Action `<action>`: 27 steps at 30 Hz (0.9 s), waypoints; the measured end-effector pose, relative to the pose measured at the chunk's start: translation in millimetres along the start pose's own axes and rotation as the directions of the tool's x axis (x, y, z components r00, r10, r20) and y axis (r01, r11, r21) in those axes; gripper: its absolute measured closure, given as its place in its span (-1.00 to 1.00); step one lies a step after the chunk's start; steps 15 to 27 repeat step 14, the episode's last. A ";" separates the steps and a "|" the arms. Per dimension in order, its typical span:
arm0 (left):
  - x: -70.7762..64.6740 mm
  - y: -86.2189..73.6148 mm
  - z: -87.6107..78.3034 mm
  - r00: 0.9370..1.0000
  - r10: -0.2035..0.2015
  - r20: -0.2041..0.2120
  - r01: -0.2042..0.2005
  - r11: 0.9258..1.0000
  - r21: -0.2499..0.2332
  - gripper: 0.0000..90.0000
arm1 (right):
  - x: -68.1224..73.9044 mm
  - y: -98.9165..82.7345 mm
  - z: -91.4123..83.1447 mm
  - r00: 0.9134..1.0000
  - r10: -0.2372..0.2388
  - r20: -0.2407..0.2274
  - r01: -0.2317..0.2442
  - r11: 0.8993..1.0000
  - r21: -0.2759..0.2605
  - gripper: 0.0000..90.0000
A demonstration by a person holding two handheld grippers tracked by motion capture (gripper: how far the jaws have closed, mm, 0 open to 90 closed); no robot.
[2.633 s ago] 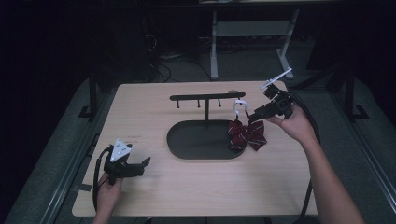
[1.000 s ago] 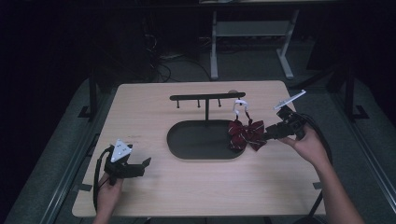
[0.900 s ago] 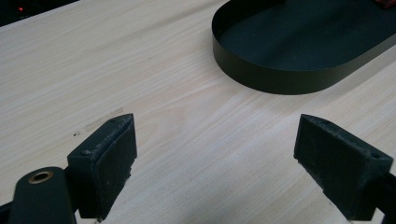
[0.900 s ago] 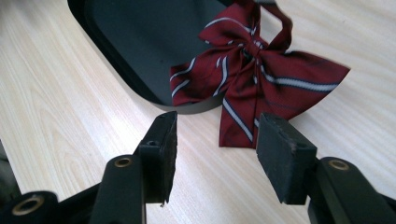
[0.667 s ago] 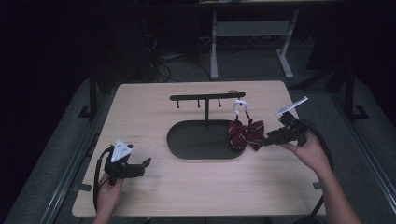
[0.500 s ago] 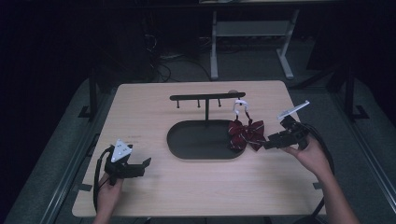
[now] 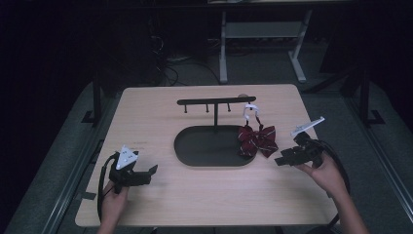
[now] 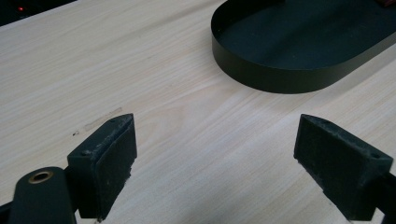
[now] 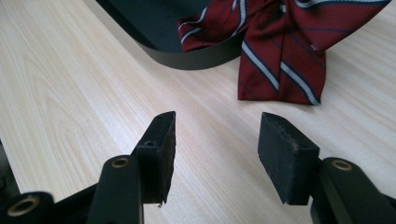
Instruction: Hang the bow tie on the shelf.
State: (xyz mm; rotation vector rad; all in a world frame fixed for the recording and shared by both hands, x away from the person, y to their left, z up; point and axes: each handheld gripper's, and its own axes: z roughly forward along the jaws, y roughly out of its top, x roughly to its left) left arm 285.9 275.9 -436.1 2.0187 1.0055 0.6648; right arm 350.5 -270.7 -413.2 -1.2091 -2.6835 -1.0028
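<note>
Your right gripper [image 7: 281, 160] sits low over the table [image 7: 160, 112], just to the right of the bow tie [image 7: 257, 140], with its jaws spread and nothing between them. In the right gripper view the gripper [image 9: 215, 140] points at the bow tie [image 9: 280, 51], and bare wood lies between the pads and the cloth, so you are near it but not touching.

The bow tie is dark red with thin white and navy stripes. It hangs by a white strap [image 7: 250, 110] from the right end of the black rack [image 7: 215, 102]. Its lower part drapes over the right edge of the oval tray [image 7: 195, 148], one wing inside the tray, the other spilling onto the table. From your right gripper's camera the tray's wall [image 9: 196, 59] runs under the left wing, so that rim lies right beside the cloth on that side; the right wing lies flat on the wood, clear of the tray.

The rack's post stands at the back rim of the tray, and short pegs hang from its bar to the left of the strap.

Your left gripper [image 7: 146, 174] rests at the near left of the table, well apart from the tray and the bow tie. Its jaws are released too, wide apart over bare wood, as the left gripper view [image 8: 212, 158] shows, with the tray's near wall [image 8: 280, 77] ahead of them.
</note>
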 end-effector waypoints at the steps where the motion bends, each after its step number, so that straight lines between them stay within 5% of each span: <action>1: 0.0 0.0 0.0 1.000 0.000 0.000 0.000 1.000 0.000 -0.71 | 0.7 -1.5 0.6 1.000 0.000 0.000 0.000 1.000 -0.002 0.03; 14: 0.1 0.1 0.2 1.000 0.000 -0.001 0.000 1.000 0.002 -0.71 | 27.2 -32.3 3.0 1.000 -0.005 0.025 0.007 0.997 -0.072 -0.19; 27: 0.1 0.1 0.2 1.000 0.000 -0.001 0.000 1.000 0.002 -0.71 | 27.2 -32.3 3.0 1.000 -0.005 0.025 0.007 0.997 -0.072 -0.19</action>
